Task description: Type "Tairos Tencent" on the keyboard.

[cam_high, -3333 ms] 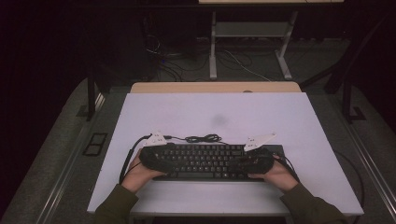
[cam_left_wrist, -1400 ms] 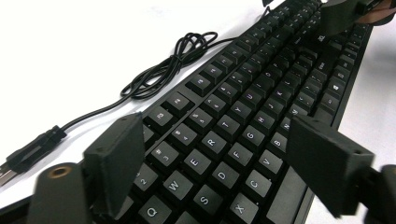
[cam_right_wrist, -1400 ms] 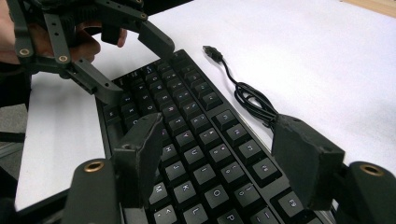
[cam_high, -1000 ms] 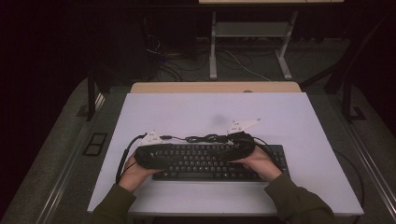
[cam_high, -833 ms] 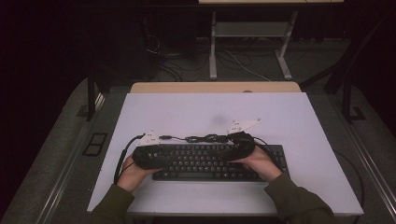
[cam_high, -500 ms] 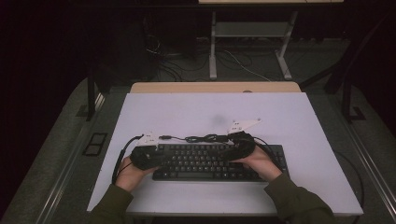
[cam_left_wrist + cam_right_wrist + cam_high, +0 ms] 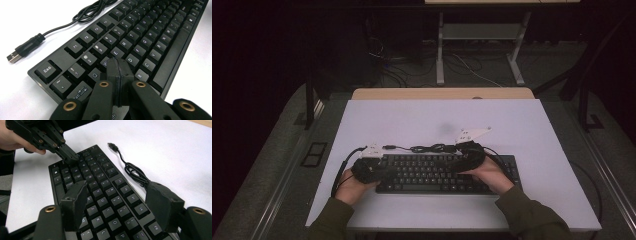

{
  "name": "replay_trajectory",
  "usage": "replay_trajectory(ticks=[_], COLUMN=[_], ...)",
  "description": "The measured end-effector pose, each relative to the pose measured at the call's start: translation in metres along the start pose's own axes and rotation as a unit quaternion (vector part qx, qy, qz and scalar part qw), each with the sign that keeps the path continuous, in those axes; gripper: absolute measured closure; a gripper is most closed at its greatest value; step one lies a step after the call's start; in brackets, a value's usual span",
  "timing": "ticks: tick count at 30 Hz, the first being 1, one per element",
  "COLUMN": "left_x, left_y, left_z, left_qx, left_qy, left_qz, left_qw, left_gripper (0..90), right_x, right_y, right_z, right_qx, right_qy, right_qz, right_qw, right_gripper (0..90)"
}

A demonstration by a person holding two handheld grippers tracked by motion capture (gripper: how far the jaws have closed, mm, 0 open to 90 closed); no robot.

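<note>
A black keyboard [image 7: 437, 175] lies near the front edge of the white table [image 7: 437, 120]. Its cable [image 7: 422, 148] is coiled behind it and ends in a loose USB plug [image 7: 15, 56]. My left gripper [image 7: 119, 65] is shut, jaws pressed together with nothing between them. Its tip is down among the keys near W and S at the left end of the keyboard [image 7: 150, 37]. My right gripper [image 7: 117, 185] hangs open above the right half of the keyboard [image 7: 100, 182], holding nothing. The right gripper view also shows the left gripper [image 7: 71, 157] and the plug [image 7: 112, 145].
A wooden tabletop [image 7: 442, 93] butts against the far edge of the white table. Beyond it stands a desk frame [image 7: 482, 45] with cables on the dark floor. Bare white surface lies behind and on both sides of the keyboard.
Since the earliest frame my right gripper has moved left from the keyboard's right end to its upper middle. Over the last second both hands have kept still.
</note>
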State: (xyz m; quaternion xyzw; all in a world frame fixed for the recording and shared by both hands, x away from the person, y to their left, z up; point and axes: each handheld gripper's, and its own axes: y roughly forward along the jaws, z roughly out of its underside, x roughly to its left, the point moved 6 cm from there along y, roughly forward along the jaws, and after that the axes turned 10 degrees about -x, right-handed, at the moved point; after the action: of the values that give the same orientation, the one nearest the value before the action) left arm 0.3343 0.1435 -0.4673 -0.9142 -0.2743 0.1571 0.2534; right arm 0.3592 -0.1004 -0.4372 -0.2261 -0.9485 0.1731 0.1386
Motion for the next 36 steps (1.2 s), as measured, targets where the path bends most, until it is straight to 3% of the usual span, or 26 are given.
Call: replay_trajectory(ticks=[7, 19, 24, 32, 36], left_x=[0.0, 0.0, -0.001, -0.003, -0.004], left_y=[0.002, 0.003, 0.001, -0.002, -0.002], left_z=[0.002, 0.004, -0.001, -0.006, -0.008], left_qx=[0.003, 0.02, 0.001, -0.012, -0.019], left_qy=[-0.005, 0.007, -0.002, -0.001, -0.004], left_qz=[0.0, 0.002, 0.001, 0.003, 0.002], left_qw=[1.0, 0.9998, 1.0, 0.9999, 0.9998], left_gripper=[89.4, 89.5, 89.4, 89.0, 83.7], right_x=[0.0, 0.0, 0.0, 0.0, 0.0], right_y=[0.0, 0.0, 0.0, -0.001, -0.001], right_z=[0.0, 0.0, 0.0, -0.001, -0.001], right_qx=[-0.001, -0.001, -0.001, -0.002, -0.002], right_qy=[0.0, -0.001, -0.001, -0.001, -0.001], right_qz=[0.001, 0.001, 0.001, 0.003, 0.003], right_qw=[1.0, 1.0, 1.0, 1.0, 1.0], right_gripper=[33.1, 33.1, 33.1, 33.0, 33.0])
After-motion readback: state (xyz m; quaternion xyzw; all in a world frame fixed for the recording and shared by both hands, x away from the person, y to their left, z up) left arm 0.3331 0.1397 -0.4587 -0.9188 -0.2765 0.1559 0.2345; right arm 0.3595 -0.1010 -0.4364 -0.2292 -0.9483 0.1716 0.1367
